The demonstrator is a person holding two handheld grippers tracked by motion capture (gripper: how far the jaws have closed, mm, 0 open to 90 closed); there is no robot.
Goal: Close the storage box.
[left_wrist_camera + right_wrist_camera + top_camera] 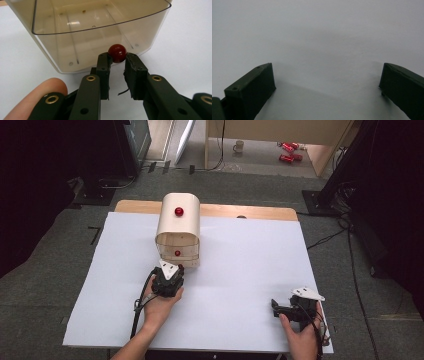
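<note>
Knob [117, 52], red and round, sits dead ahead of the left hand-held gripper [117, 58], caught between its two black jaw tips in the left gripper view; jaws look clenched on it, pads touching both sides. It's mounted low on the front face of the box [178, 225], a cream bread-bin shape with a rounded top standing on the tabletop [240, 270] toward the far-left middle. The front looks like a clear smoky flap or drawer, interior empty as far as I can see. A second red knob [179, 211] sits on the curved top, untouched. From above, the box's long axis runs away from the person, front face toward the left hand [159, 302], so my read is any pull goes straight back along that axis toward the person. Left forearm comes in from the bottom edge, wrist roughly in line with the box, gripper level and pointing forward. Right hand-held gripper [286, 310] is well apart at the near right, resting low on the white sheet, pointing left, jaws spread wide and grasping nothing. Left is clearly the working hand. Risk, as I judge it: light box may slide instead of opening with nothing bracing it.
</note>
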